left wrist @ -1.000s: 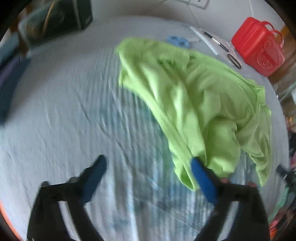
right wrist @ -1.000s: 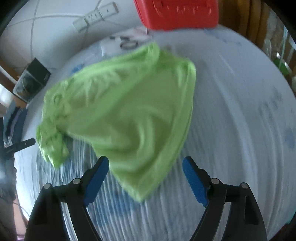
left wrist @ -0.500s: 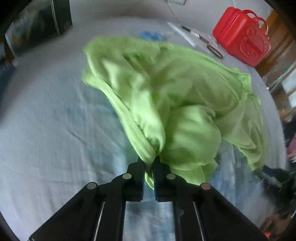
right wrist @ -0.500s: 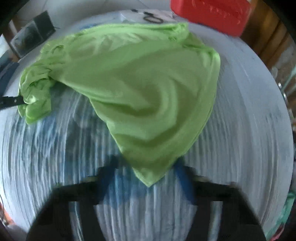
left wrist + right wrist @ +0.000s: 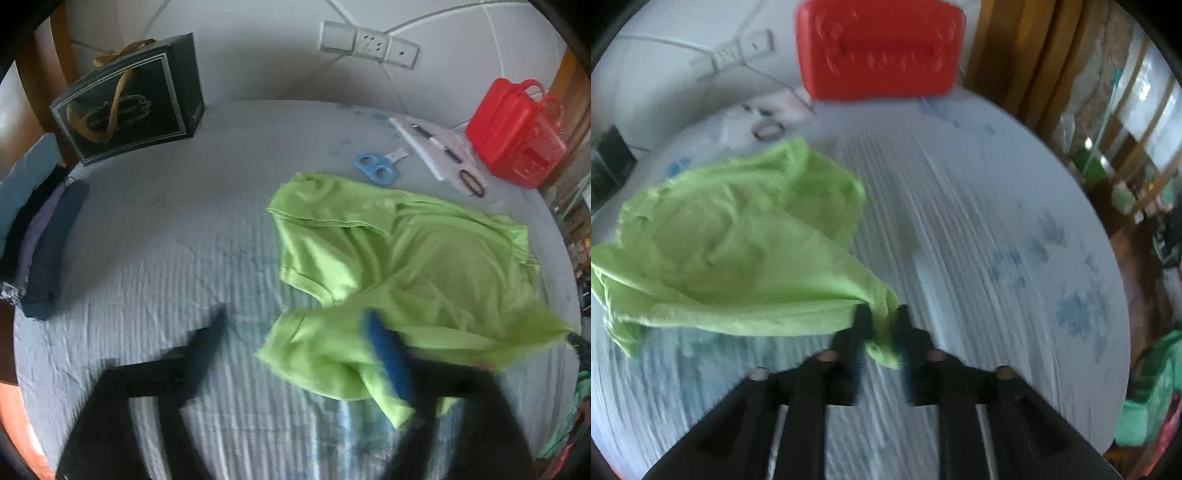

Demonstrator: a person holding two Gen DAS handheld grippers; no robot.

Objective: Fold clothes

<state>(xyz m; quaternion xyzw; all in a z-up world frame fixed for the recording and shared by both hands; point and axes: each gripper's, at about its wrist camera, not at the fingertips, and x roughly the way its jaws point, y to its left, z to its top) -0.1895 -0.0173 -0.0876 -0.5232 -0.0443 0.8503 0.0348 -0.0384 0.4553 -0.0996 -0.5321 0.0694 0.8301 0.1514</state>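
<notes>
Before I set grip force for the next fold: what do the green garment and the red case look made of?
The green garment looks like thin, soft knit fabric, matte: it drapes, wrinkles, and shows stitched hems. It bunches easily where the right gripper pinches it. The red case looks like rigid moulded plastic, slightly glossy, with embossed relief and moulded handles. Exact fibre or plastic type can't be told.

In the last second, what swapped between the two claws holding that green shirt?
The left gripper, clamped on the green shirt half a second ago, has opened and let go. The right gripper, open before, has closed on a shirt corner. The red case and scissors stayed put.
</notes>
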